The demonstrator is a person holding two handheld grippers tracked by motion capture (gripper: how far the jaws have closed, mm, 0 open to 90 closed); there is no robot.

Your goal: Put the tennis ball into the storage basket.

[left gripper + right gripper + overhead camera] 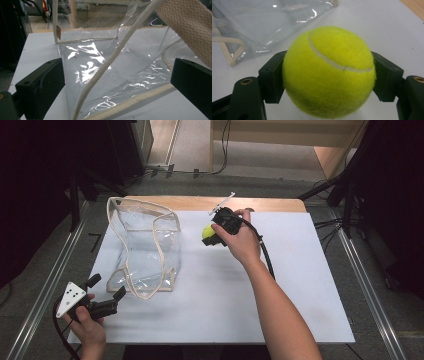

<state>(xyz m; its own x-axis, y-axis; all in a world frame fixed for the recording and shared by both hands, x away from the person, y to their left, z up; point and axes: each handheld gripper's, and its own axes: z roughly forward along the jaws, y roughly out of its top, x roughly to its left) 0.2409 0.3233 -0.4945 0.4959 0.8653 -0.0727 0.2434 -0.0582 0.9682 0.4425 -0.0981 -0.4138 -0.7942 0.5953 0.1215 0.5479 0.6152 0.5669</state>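
The table [300, 285] was covered in white, with dark floor and cables around it. My right hand-held gripper [214, 234] was clamped on the ball [329, 71], its jaws pressing both sides, and held it above the table just right of the bag [145, 247]. My left hand-held gripper [106, 287] waited with its jaws apart at the bag's near corner, gripping nothing. I judged this the carrying step: next I needed to bring the ball over the bag's open top and let go inside, perhaps steadying the rim [110, 60] first.

Premises present as a lab or recording studio: white-covered table [300, 285] on aluminium rails [45, 285], black drapes [30, 195] at the sides, cables [225, 150] across bare floor.
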